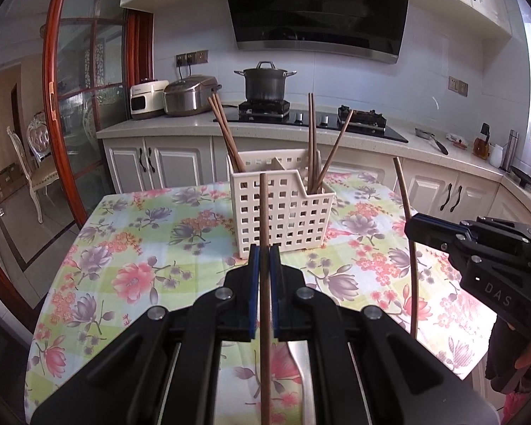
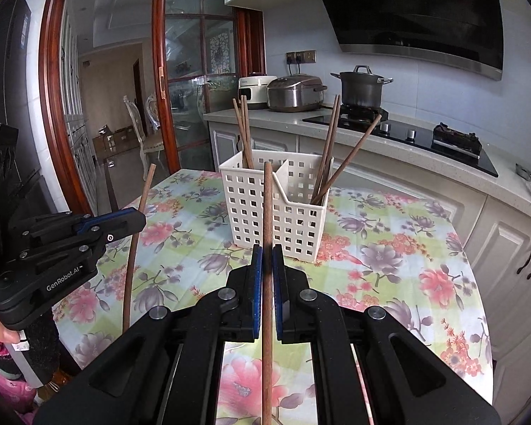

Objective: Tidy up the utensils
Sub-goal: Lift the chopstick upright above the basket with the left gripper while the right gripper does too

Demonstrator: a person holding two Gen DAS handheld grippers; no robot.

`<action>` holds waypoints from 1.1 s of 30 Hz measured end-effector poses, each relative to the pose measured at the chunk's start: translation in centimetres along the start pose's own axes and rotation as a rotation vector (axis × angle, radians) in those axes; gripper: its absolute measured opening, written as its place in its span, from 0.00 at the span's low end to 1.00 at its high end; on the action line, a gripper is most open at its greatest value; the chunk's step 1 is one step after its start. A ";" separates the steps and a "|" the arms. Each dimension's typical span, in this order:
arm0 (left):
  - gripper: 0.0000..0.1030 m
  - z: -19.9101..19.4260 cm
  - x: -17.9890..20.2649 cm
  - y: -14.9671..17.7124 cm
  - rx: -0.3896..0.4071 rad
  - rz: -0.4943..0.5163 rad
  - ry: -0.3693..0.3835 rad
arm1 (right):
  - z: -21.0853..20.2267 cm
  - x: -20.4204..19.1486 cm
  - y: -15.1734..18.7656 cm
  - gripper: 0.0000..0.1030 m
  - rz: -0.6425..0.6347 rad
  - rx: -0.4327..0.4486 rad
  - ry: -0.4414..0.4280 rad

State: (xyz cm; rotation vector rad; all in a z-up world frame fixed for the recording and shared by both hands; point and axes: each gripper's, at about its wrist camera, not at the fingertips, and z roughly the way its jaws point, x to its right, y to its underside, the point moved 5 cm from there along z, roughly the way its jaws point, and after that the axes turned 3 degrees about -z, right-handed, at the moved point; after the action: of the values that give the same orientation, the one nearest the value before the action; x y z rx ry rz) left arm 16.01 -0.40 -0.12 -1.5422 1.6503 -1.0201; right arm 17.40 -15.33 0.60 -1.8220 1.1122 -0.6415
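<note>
A white perforated utensil basket (image 1: 283, 212) (image 2: 283, 212) with two compartments stands on the flowered tablecloth, brown chopsticks leaning in both halves. My left gripper (image 1: 264, 253) is shut on a brown chopstick (image 1: 264, 212) held upright, just in front of the basket. My right gripper (image 2: 267, 253) is shut on another brown chopstick (image 2: 267, 205), also upright before the basket. Each gripper shows in the other's view: the right gripper (image 1: 412, 228) with its chopstick (image 1: 405, 198) at the right, the left gripper (image 2: 140, 219) with its chopstick (image 2: 143, 191) at the left.
The round table (image 1: 131, 248) has the floral cloth around the basket. Behind it runs a kitchen counter (image 1: 180, 125) with a rice cooker (image 1: 189, 95), a pot (image 1: 265, 83) on the hob and white cabinets. A wood-framed glass door (image 2: 180, 71) stands at the left.
</note>
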 end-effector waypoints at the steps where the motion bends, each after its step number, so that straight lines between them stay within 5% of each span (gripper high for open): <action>1: 0.06 -0.4 0.0 -0.2 0.011 -0.002 0.000 | -0.2 -0.1 -0.1 0.06 -0.001 0.005 -0.001; 33: 0.06 -3.6 1.1 -2.5 0.132 0.024 0.016 | -3.4 -0.8 -2.3 0.05 -0.009 0.109 -0.014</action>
State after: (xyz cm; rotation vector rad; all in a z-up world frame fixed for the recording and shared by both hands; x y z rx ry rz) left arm 14.04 -1.14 3.86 -1.4278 1.5761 -1.1084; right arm 15.35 -15.58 4.23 -1.7369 1.0403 -0.6805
